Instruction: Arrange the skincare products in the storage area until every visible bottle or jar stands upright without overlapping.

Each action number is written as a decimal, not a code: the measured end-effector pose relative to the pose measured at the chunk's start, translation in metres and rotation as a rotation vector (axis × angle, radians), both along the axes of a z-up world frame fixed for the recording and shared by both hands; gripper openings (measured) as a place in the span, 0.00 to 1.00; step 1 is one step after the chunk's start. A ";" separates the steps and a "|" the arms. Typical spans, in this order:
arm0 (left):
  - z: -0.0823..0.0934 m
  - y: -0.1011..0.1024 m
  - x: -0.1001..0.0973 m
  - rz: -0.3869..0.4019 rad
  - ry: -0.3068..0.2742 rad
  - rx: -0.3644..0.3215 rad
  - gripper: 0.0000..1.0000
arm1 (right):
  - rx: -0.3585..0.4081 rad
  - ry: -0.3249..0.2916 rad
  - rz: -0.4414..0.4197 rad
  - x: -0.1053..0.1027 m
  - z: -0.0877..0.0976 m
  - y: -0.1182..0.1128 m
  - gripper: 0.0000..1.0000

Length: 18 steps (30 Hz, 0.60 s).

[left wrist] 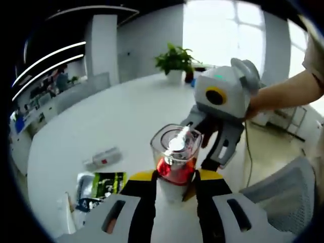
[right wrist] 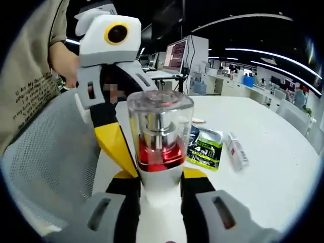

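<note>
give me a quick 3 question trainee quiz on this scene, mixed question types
1. True or false: the clear-capped bottle with red liquid and white base lies flat on the round white table.
2. Multiple choice: which tool is shut on that bottle? A) left tool alone B) right tool alone C) both
3. Short answer: what lies beside the green and black sachet on the table?

Key
1. False: it is upright, lifted between the tools.
2. C, as far as each view shows: the bottle's white base sits between each tool's jaws.
3. A small white tube with a red label, lying on its side.
</note>
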<state>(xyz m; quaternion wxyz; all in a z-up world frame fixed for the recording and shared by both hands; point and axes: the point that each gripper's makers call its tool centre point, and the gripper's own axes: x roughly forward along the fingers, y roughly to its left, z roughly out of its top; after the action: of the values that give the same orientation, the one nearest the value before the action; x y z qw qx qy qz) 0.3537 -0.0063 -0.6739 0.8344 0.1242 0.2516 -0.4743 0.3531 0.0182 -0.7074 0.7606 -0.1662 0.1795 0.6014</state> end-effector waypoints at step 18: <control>-0.001 -0.017 0.050 -0.053 0.001 -0.008 0.26 | 0.028 0.029 -0.022 0.049 0.002 -0.016 0.30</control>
<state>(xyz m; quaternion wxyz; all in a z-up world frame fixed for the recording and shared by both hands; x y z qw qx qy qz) 0.4041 -0.0234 -0.6746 0.8220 0.1273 0.2467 -0.4972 0.4024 0.0024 -0.7058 0.7666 -0.1448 0.1839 0.5979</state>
